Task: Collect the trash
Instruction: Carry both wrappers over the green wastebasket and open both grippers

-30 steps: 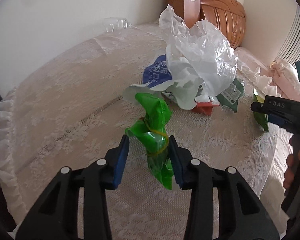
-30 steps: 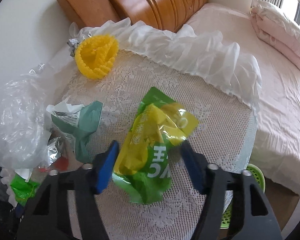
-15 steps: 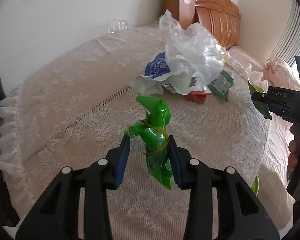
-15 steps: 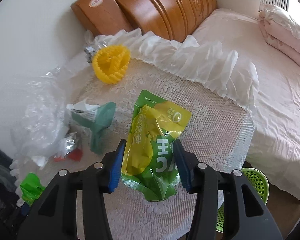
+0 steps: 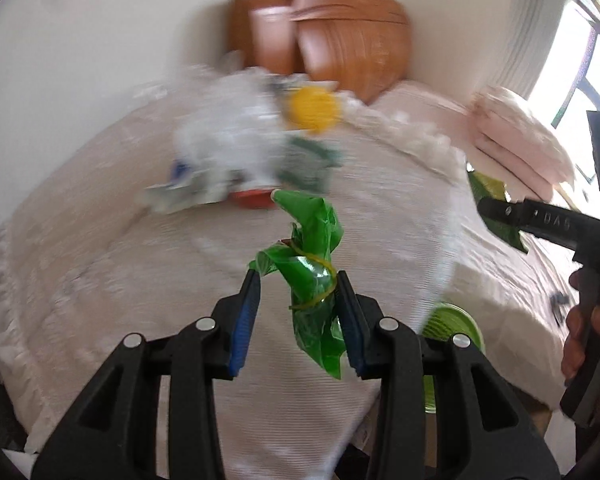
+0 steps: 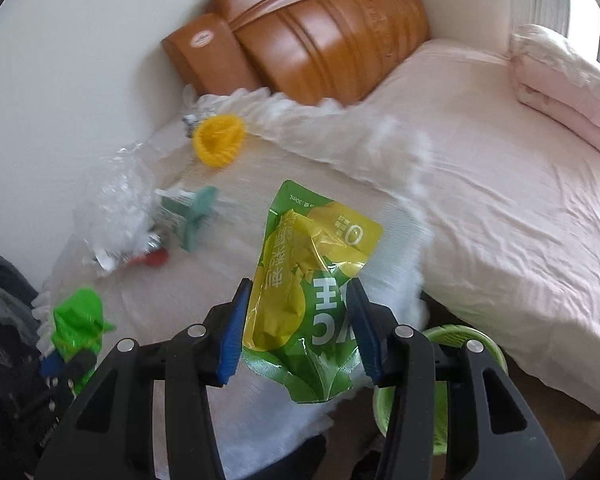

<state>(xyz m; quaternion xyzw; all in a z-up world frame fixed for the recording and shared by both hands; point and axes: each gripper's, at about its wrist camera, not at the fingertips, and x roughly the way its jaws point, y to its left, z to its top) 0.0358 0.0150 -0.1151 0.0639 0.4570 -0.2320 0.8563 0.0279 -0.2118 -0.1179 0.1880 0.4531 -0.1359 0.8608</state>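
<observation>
Both grippers have lifted and drawn back from the lace-covered table (image 5: 140, 280). The left gripper (image 5: 296, 312) clamps a twisted green wrapper (image 5: 312, 272); the right gripper (image 6: 296, 328) grips a yellow-green pouch (image 6: 312, 280). At four o'clock sits a green basket (image 6: 480, 344).

Each camera sits on a gripper and looks down and forward along its fingers, close above the lace-covered table (image 5: 120, 280). Both views share the table, the yellow mesh thing (image 6: 219, 140), the wooden headboard (image 6: 324, 40), the pink bed (image 6: 500, 200) and the green basket (image 5: 456, 324).
</observation>
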